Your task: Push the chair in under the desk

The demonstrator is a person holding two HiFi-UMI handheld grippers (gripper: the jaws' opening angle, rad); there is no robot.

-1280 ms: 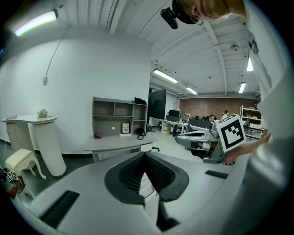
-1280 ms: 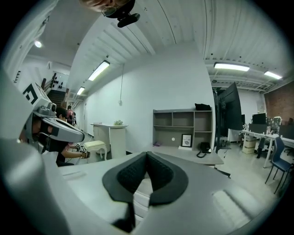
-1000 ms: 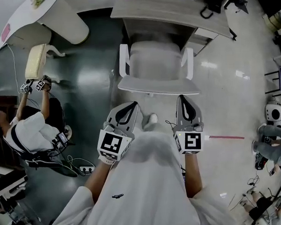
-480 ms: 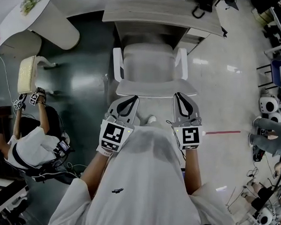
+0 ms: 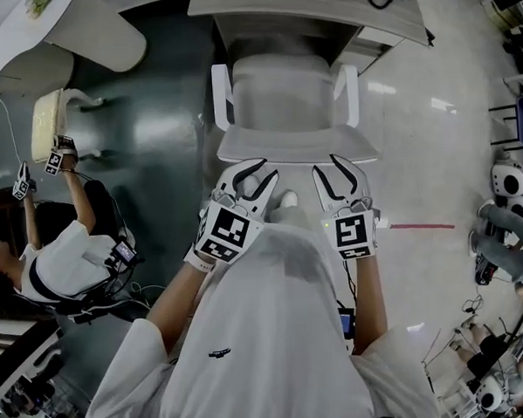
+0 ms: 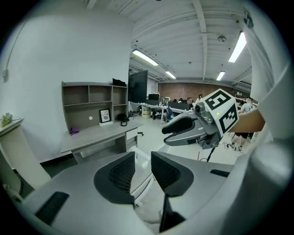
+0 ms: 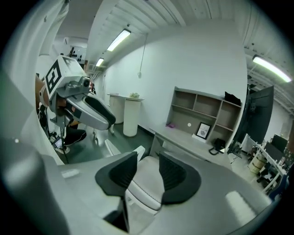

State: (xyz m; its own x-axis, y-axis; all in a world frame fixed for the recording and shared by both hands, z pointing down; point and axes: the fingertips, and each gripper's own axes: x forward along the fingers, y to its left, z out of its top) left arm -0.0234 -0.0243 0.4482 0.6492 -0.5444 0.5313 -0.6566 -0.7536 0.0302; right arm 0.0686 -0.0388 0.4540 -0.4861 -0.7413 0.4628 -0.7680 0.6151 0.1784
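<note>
The white chair (image 5: pixel 286 98) faces the grey desk (image 5: pixel 312 9), its seat front at the desk's edge. Its backrest top (image 5: pixel 295 149) runs just ahead of both grippers. My left gripper (image 5: pixel 253 174) is at the backrest's left part, with its jaws opening. Between its pads (image 6: pixel 123 170) only the chair's white edge (image 6: pixel 143 181) shows, untouched. My right gripper (image 5: pixel 339 172) is at the backrest's right part, jaws opening too. The chair's seat (image 7: pixel 148 176) shows through the gap between its pads (image 7: pixel 172 173), which press on nothing.
A seated person (image 5: pixel 63 258) at the left holds other grippers near a cream cushion (image 5: pixel 47 123). A white curved counter (image 5: pixel 104 33) is at the top left. A red line (image 5: pixel 420 227) marks the floor at the right. Shelves (image 6: pixel 94 98) stand on the desk.
Both grippers have moved forward up to the chair's backrest. Their jaws, shut before, now stand apart.
</note>
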